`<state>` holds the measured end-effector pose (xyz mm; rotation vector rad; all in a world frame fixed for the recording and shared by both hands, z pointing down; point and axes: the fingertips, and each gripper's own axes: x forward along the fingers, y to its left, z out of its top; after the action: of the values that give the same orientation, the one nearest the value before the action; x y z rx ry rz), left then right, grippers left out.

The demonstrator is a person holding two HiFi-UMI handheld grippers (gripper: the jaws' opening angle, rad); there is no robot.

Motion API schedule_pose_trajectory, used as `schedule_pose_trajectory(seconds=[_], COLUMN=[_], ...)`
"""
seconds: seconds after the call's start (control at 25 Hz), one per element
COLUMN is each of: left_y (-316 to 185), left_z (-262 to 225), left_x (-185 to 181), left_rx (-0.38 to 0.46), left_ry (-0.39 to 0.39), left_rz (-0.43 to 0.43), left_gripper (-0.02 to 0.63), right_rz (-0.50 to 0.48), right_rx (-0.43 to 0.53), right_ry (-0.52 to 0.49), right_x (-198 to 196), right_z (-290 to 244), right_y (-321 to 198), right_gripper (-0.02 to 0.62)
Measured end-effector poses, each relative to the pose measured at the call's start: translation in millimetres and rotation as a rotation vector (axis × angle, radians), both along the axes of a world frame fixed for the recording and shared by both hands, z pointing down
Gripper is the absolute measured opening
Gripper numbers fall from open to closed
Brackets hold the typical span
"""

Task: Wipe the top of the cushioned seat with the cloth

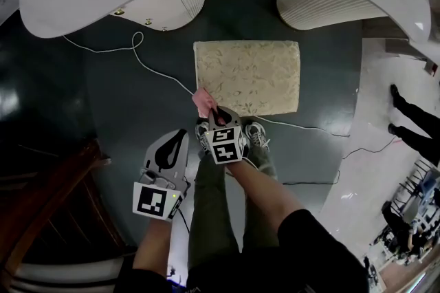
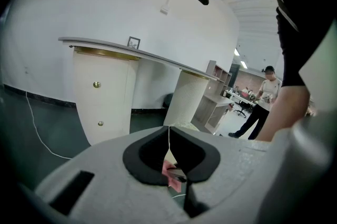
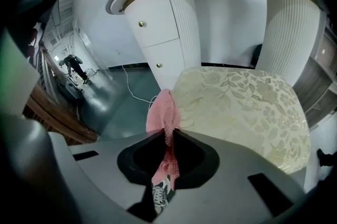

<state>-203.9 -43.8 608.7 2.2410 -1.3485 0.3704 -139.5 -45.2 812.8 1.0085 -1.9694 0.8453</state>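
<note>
Grips the pink cloth (image 3: 164, 110) in the right gripper (image 3: 167, 134), clamped narrow on a bunched strip, with most of the fabric poking out past the tips. Hangs at the near left corner of the cushioned seat (image 1: 251, 75), over or just on its edge; cannot tell about contact. Holds the left gripper (image 1: 177, 137) pressed together on nothing, back beside the legs and well short of the seat.

Likely to wipe with a thin wad rather than a spread face, leaving strips of the patterned top untouched. Could lose the cloth under drag, given so slim a pinch against a textured cover. Could scrape hard gripper tips across the upholstery by pressing too low. Could knock the white pedestals (image 1: 323, 4) flanking the far edge on a long stroke. Worth minding the white cable (image 1: 161, 76) on the floor beside the seat: easy to catch with a foot and tug.
</note>
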Motion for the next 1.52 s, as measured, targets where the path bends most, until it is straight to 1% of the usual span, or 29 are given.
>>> schedule_pose_trajectory(seconds=[0.12,0.4,0.56,0.64,0.76,0.84,1.0,1.12,1.32,1.52], left_y=[-3,-14,-18,-20,-22,-24,-26,-29,-32,-35], left_z=[-2,-6,-6,-7,-10,-15,-24,-35,-60,-89], left_x=[17,78,114,131,153,166,184,194,198,183], left_rx=[0.003,0.019,0.025,0.026,0.029,0.035,0.041,0.054,0.077,0.101], left_ry=[0.005,0.032,0.041,0.043,0.043,0.043,0.036,0.035,0.024,0.001], left_rz=[0.012,0.059,0.084,0.096,0.108,0.113,0.125,0.128,0.122,0.083], left_gripper=[0.02,0.02,0.02,0.02,0.02,0.02,0.02,0.02,0.02,0.02], right_rz=[0.067,0.226,0.305,0.359,0.447,0.474,0.476,0.476,0.45,0.436], right_rx=[-0.005,0.005,0.006,-0.009,-0.056,-0.071,-0.07,-0.059,0.0,0.058], right_ry=[0.024,0.138,0.182,0.215,0.258,0.277,0.288,0.266,0.169,0.062], right_x=[42,181,249,283,331,355,379,383,361,331], right_z=[-2,3,3,6,11,10,-2,-16,-61,-116], right_y=[-2,-10,-16,-16,-10,-8,-4,-6,-13,-28], right_gripper=[0.037,0.038,0.04,0.039,0.038,0.038,0.038,0.038,0.038,0.038])
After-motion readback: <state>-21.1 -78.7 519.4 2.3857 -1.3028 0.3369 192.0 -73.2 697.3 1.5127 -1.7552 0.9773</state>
